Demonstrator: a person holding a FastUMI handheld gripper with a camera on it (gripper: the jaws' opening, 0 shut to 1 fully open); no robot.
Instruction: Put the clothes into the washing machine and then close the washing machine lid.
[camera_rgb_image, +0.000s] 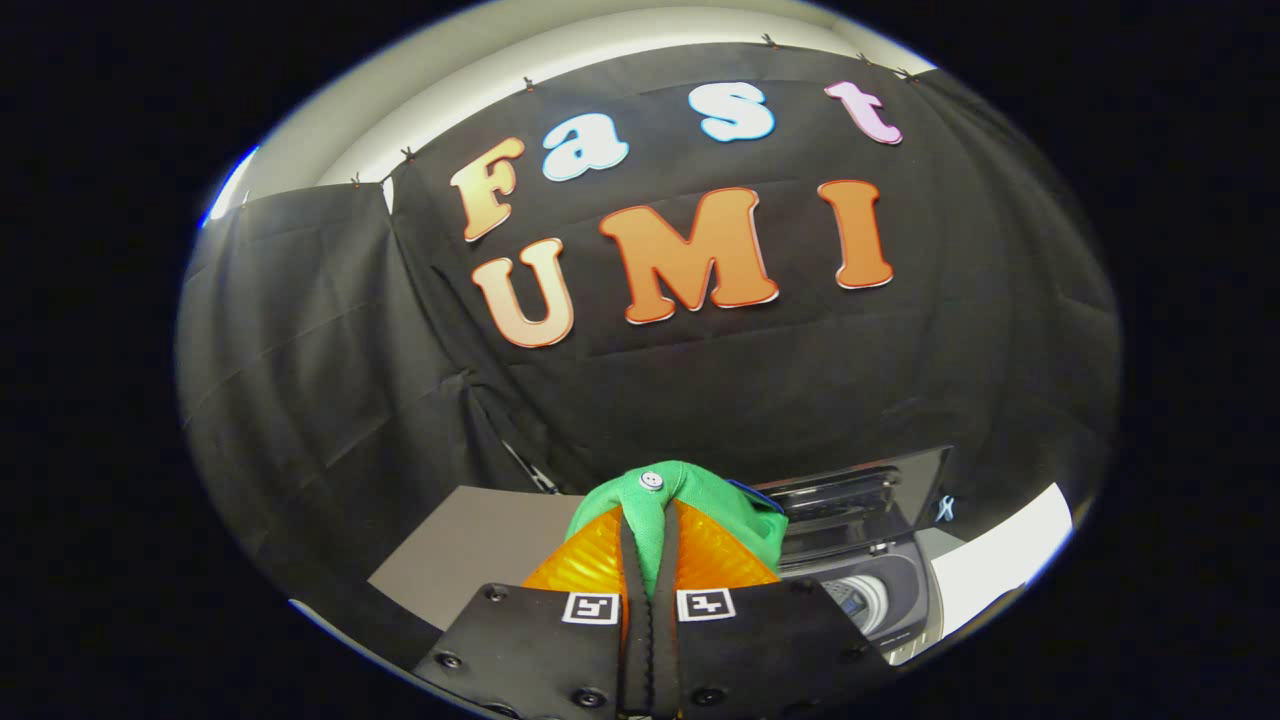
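My gripper (650, 560) is shut on a green garment (690, 500) with a white button near its top fold. The cloth is pinched between both fingers and bunches over their tips, draping to the right. Beyond the fingers to the right stands a small dark washing machine (880, 590) with its lid (860, 495) raised upright behind the opening. Part of the round drum (860, 600) is visible inside. The garment is held up in the air, to the left of the machine's opening.
A grey tabletop (470, 560) lies to the left beyond the fingers, and a white surface (995, 570) runs to the right of the machine. The black cloth booth wall (700, 380) stands close behind everything.
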